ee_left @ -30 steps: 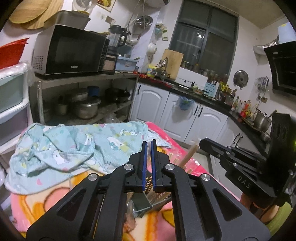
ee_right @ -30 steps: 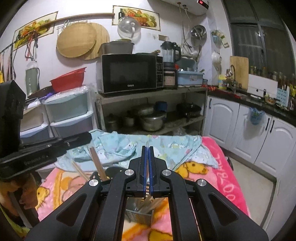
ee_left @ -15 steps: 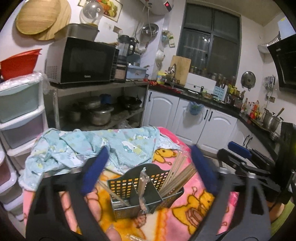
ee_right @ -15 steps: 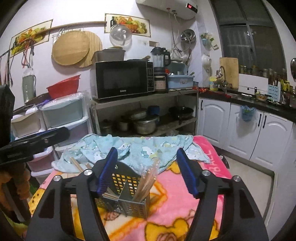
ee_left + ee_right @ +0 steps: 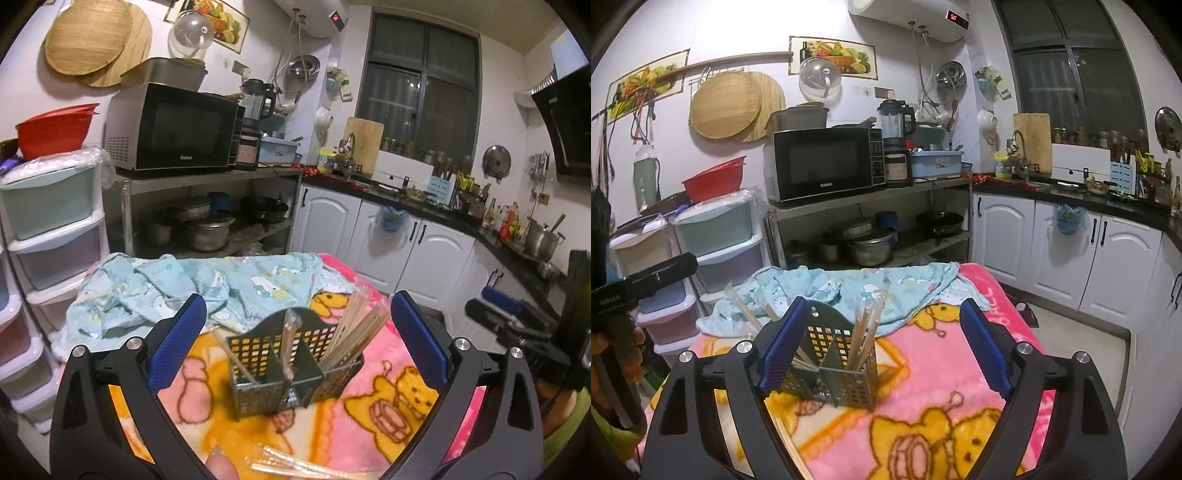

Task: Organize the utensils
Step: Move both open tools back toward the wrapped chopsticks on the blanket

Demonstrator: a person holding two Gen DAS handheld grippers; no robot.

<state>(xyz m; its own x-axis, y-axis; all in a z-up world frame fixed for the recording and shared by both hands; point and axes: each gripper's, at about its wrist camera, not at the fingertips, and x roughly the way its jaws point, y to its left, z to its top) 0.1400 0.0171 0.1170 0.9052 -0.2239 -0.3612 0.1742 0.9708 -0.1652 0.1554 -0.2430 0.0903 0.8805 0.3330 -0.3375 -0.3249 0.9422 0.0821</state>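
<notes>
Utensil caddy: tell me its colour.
Dark grey caddy with a perforated grid of holes; the left wrist view shows it best.

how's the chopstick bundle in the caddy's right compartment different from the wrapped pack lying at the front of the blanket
The chopstick bundle stands tilted inside the utensil caddy; the wrapped pack lies flat on the blanket outside it. The bundle looks bare; the pack is in clear wrapping. The bundle fans apart at its tips; the pack stays tight. Both are pale wooden sticks.

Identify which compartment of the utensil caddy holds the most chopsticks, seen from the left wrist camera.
The right-hand compartment of the caddy: a fanned bundle of chopsticks leans there; the others hold just one or two.
</notes>
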